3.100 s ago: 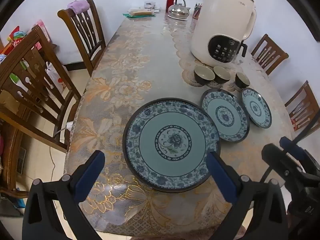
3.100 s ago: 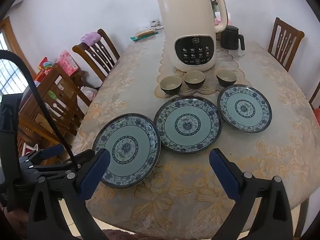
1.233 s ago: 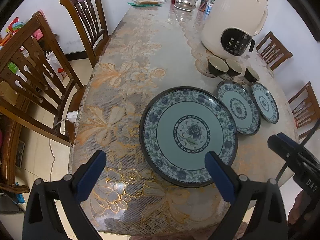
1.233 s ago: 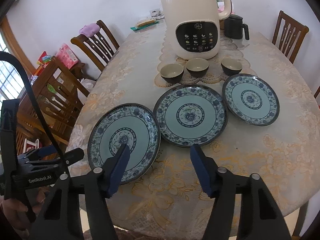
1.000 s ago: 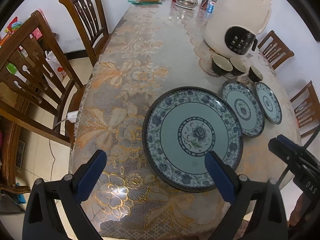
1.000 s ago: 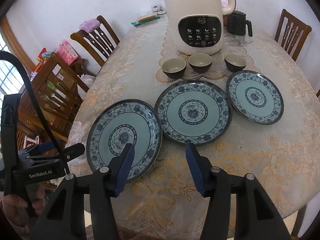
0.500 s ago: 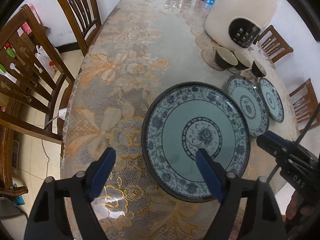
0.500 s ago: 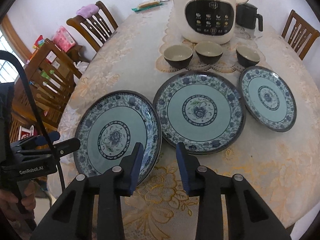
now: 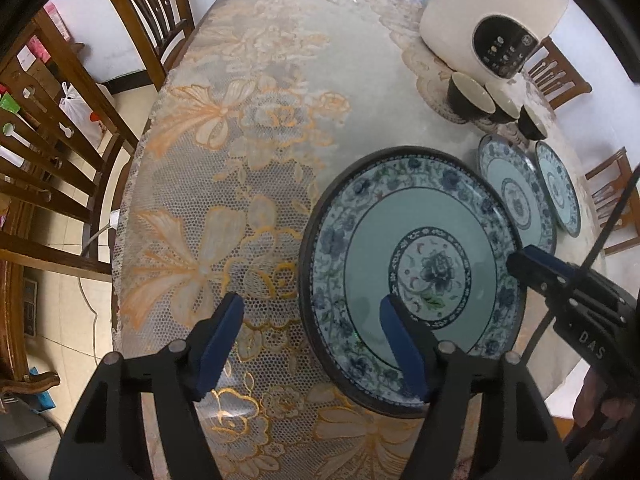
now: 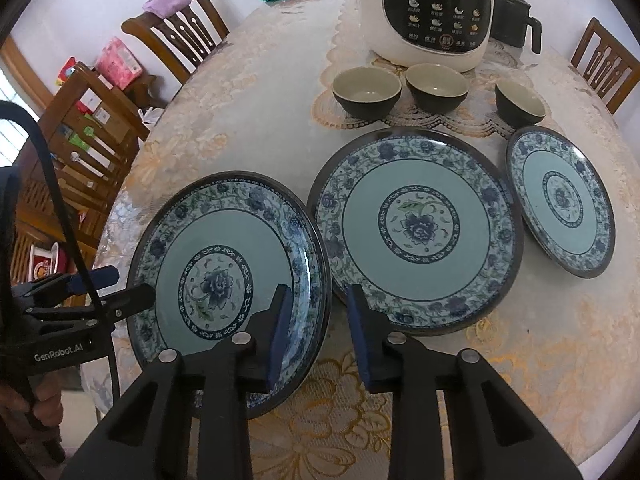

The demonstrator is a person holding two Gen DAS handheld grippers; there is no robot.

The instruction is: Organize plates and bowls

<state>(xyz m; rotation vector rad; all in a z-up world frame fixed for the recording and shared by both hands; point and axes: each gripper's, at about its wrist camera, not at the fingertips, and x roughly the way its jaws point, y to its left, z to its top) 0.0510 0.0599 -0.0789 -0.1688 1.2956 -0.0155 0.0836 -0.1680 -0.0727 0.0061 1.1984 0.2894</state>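
— What else can you see from there?
— I see a cream kettle-like appliance (image 10: 430, 12) on the lace-covered worktop (image 9: 248, 128), a black jug (image 10: 514, 20) beside it, and wooden chairs (image 10: 176, 46) around.

Left wrist view: steep look down, close over left plate (image 9: 412, 272), tablecloth (image 9: 240, 140) and chairs (image 9: 52, 152) to its left, bowls (image 9: 470, 94) and cooker (image 9: 492, 12) far upper right. Right wrist view: steep, close, aimed between left plate (image 10: 228, 276) and middle plate (image 10: 416, 228). Shared: all plates, bowls, cooker; each gripper seen by the other.
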